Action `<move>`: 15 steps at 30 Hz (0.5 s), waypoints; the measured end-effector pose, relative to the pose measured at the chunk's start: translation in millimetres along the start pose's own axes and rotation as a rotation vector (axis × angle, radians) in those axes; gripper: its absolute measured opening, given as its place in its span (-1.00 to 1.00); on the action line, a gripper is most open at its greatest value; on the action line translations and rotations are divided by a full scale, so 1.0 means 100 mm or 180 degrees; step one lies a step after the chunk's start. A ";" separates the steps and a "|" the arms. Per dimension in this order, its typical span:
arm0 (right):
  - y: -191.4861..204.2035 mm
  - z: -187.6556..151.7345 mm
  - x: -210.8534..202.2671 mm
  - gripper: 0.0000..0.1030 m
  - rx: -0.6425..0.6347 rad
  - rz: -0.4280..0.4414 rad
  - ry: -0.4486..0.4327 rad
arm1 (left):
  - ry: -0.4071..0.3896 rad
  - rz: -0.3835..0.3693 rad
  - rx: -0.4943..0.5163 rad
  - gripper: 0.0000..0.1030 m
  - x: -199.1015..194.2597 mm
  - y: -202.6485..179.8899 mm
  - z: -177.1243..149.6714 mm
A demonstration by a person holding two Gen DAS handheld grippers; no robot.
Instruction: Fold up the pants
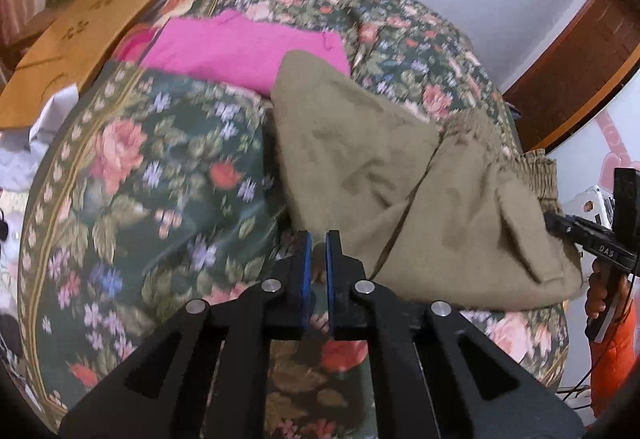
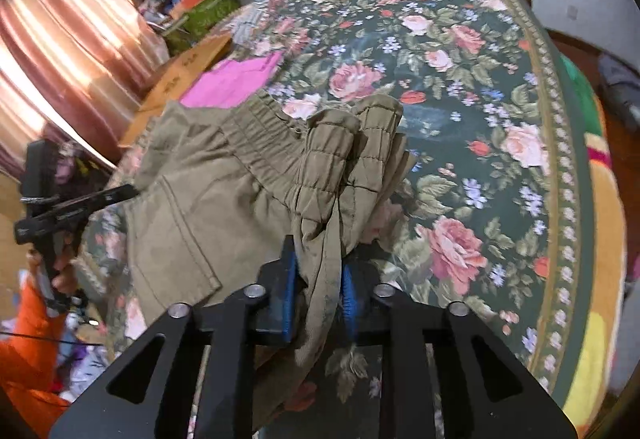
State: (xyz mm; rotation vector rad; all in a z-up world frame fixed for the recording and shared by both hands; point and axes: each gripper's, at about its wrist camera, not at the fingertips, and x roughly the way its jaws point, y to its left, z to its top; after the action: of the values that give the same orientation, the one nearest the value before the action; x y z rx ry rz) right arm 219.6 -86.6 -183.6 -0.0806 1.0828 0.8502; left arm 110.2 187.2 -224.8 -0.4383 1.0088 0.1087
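Note:
Olive-green pants point(image 1: 400, 179) lie crumpled on a floral bedspread point(image 1: 160, 179). My left gripper point(image 1: 318, 243) is shut, its blue pads pinching a thin edge of the pants at their near left side. In the right wrist view the pants point(image 2: 224, 199) show their elastic waistband bunched up, and my right gripper point(image 2: 320, 271) is shut on a hanging fold of that waistband. Each gripper also appears in the other's view: the right gripper point(image 1: 550, 219) at the pants' right edge, the left gripper point(image 2: 130, 191) at their left corner.
A folded pink garment point(image 1: 240, 47) lies behind the pants. A cardboard box point(image 1: 72, 51) and piled clutter sit at the bed's far left, beside a shiny curtain point(image 2: 60, 39). A wooden door point(image 1: 580, 59) stands right. The person's orange sleeve point(image 2: 28, 359) is low left.

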 end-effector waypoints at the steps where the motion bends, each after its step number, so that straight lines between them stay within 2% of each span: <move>1: 0.00 -0.01 0.00 -0.54 0.0011 -0.0048 0.0002 | 0.0054 -0.0040 -0.0029 -0.89 0.02 0.02 -0.02; 2: -0.01 -0.01 0.01 -0.48 0.0053 -0.0063 0.0012 | 0.0084 -0.0054 -0.0040 -0.86 0.04 0.03 -0.03; 3: -0.03 -0.01 0.01 -0.44 0.0111 -0.0066 0.0032 | 0.0100 -0.0051 -0.0043 -0.71 0.06 0.03 -0.03; 6: -0.08 -0.02 -0.01 -0.40 0.0263 -0.0066 0.0057 | 0.0048 -0.0062 -0.0033 -0.14 0.08 0.01 0.03; 7: -0.09 -0.03 -0.04 -0.37 0.0299 -0.0092 0.0045 | 0.0014 -0.0060 -0.0028 -0.03 0.08 0.00 0.05; 9: -0.07 -0.03 -0.09 -0.31 0.0300 -0.0194 -0.0013 | -0.0038 -0.0053 0.0002 0.03 0.09 -0.02 0.11; 12: -0.04 -0.03 -0.17 -0.08 0.0306 -0.0320 -0.0133 | -0.0019 -0.0060 0.0019 0.11 0.20 -0.03 0.20; 14: -0.04 -0.02 -0.19 0.19 0.0326 -0.0303 -0.0177 | 0.0045 -0.0073 -0.0001 0.11 0.31 -0.01 0.22; 15: -0.05 -0.02 -0.18 0.23 0.0349 -0.0312 -0.0176 | 0.0087 -0.0087 -0.0021 0.12 0.38 0.01 0.22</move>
State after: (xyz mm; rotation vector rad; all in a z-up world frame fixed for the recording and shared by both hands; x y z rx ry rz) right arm 218.2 -101.2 -171.7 -0.0180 1.0629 0.7000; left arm 148.2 192.5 -246.7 -0.4607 1.0291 0.0818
